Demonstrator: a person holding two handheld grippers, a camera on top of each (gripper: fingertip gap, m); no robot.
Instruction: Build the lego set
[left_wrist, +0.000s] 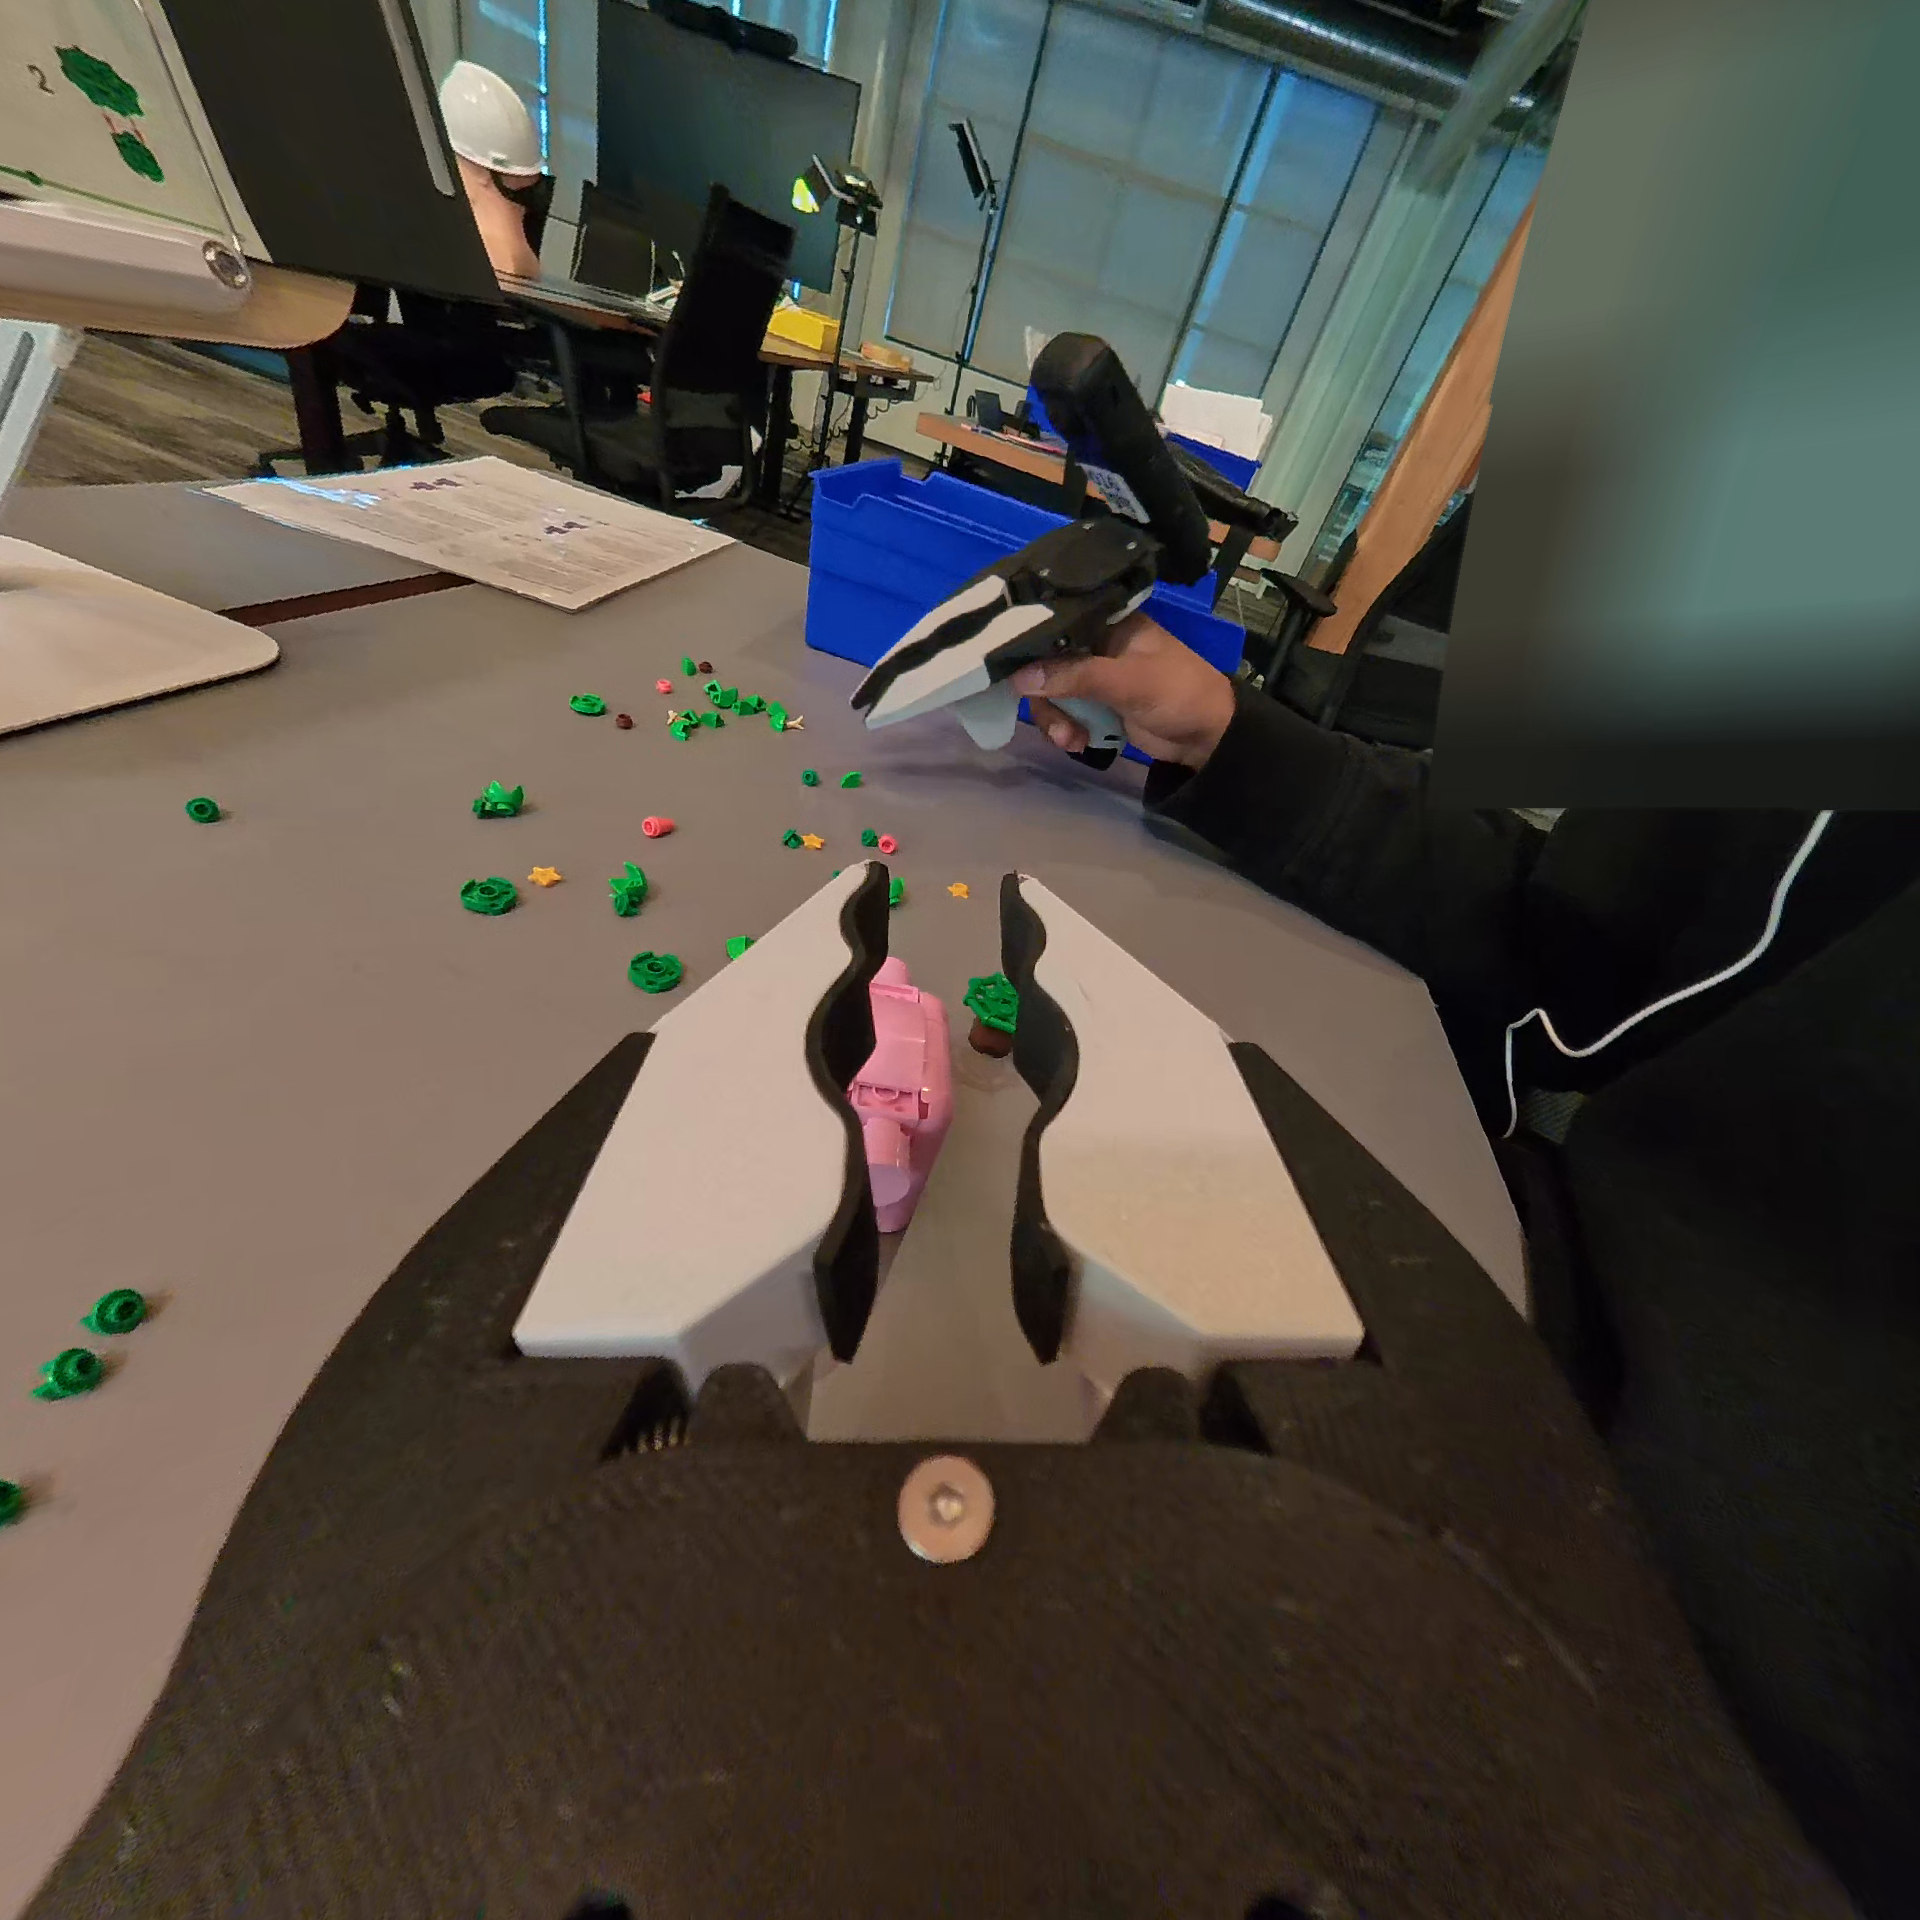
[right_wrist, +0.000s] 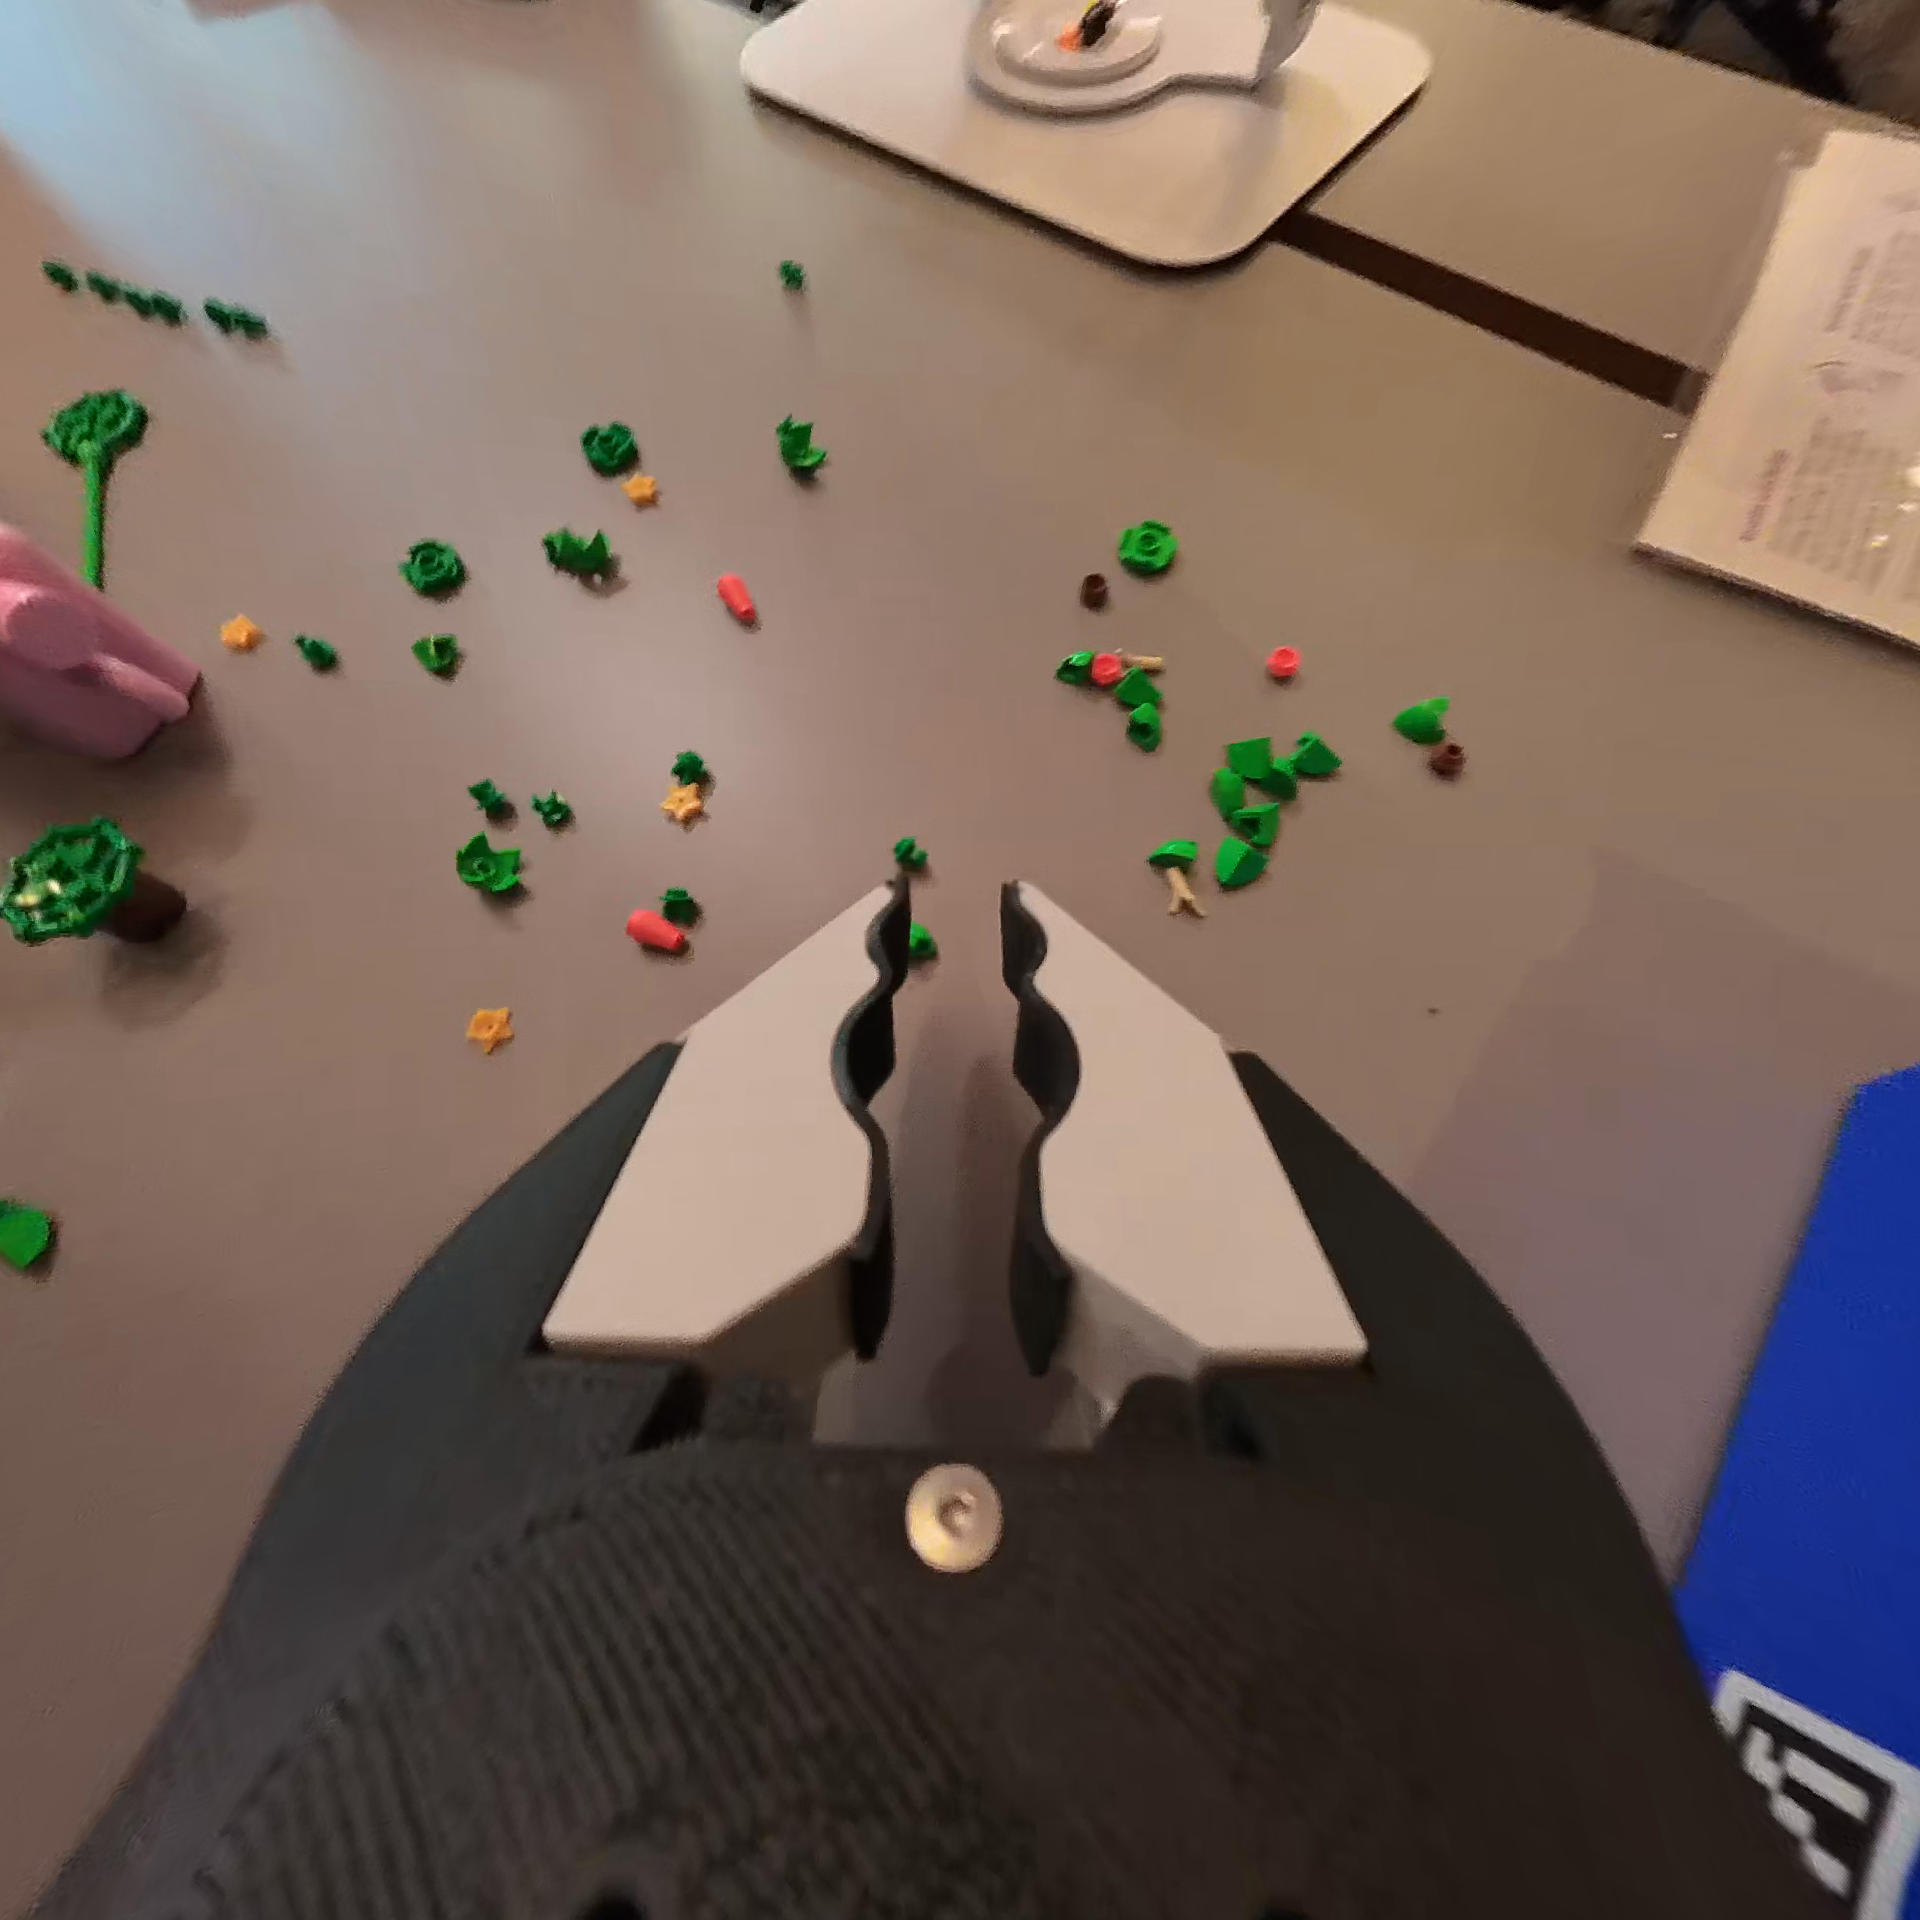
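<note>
Where smooth grey table (right_wrist: 1351, 582) spreads: knobbly green pieces (right_wrist: 1252, 790).

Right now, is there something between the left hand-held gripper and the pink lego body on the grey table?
Nothing visible blocks it. The left hand-held gripper is open, and the pink lego body already lies between its fingers, close to the left one. A small green lego tree with a brown base stands beside it, near the right finger.

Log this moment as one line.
left claw: open above pink lego block | right claw: open, empty | small green lego pieces: loose on grey table
</note>
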